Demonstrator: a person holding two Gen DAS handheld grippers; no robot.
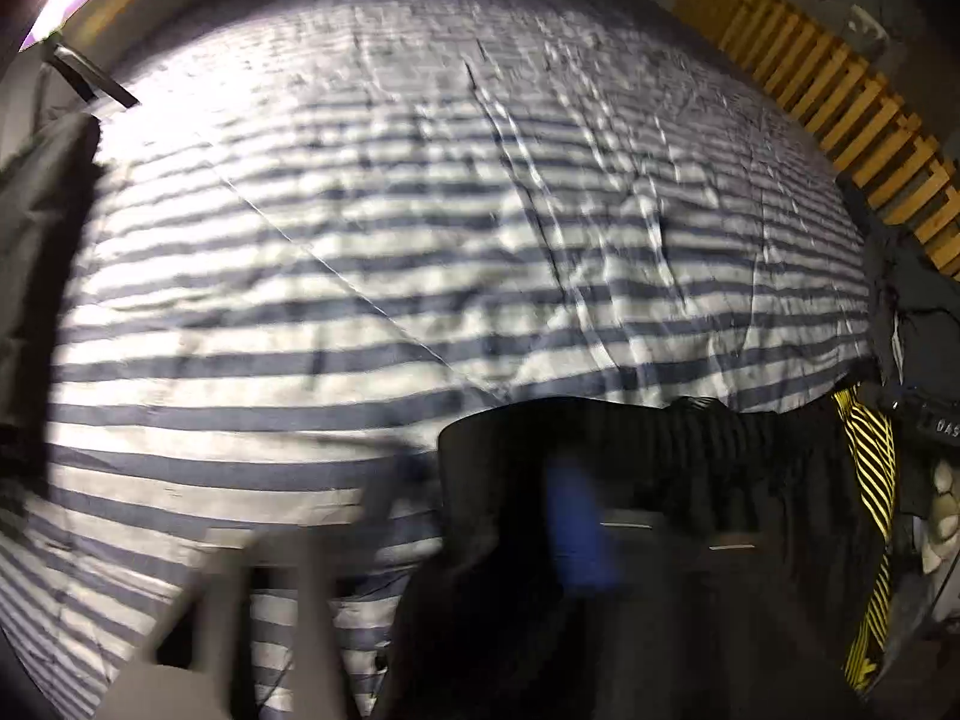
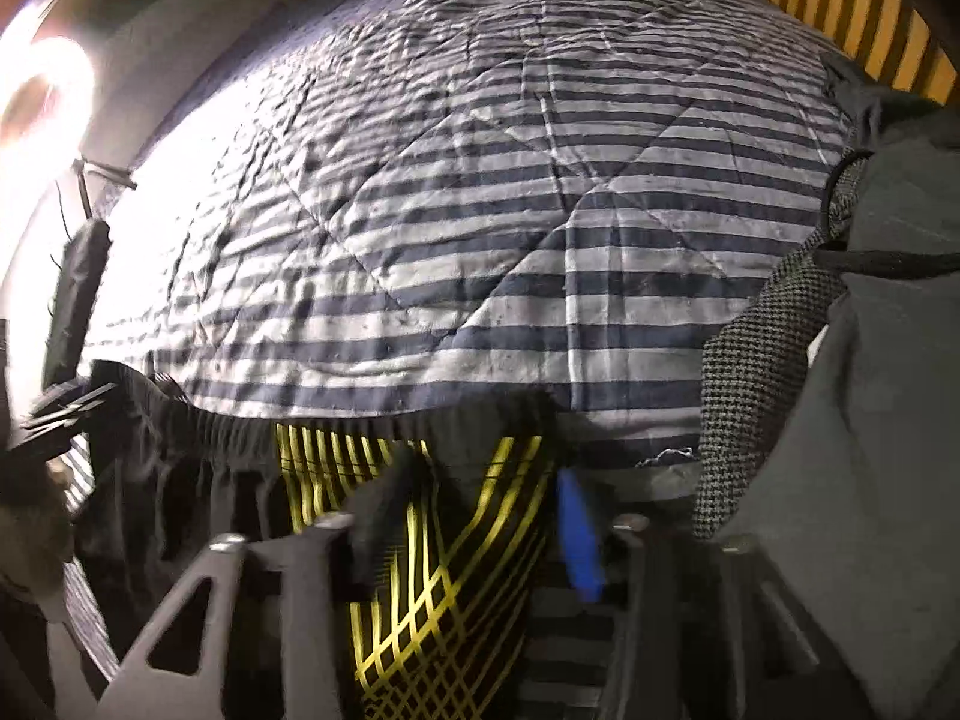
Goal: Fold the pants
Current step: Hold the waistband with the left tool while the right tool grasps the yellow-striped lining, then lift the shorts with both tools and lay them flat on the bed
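Black pants [image 2: 420, 570] with yellow lines, bunched at near edge of striped blanket [image 2: 450, 210]. Held at waistband by both grippers: left [image 1: 480, 516], right [image 2: 480, 516].

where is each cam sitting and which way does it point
Left wrist: rides the left tool, facing across the striped quilt toward the slatted headboard; blurred tool fingers and black pants show below.
Right wrist: rides the right tool, facing the same way; its fingers pinch the pants' waistband.
Shared: quilt, pants, yellow-lined fabric, headboard.
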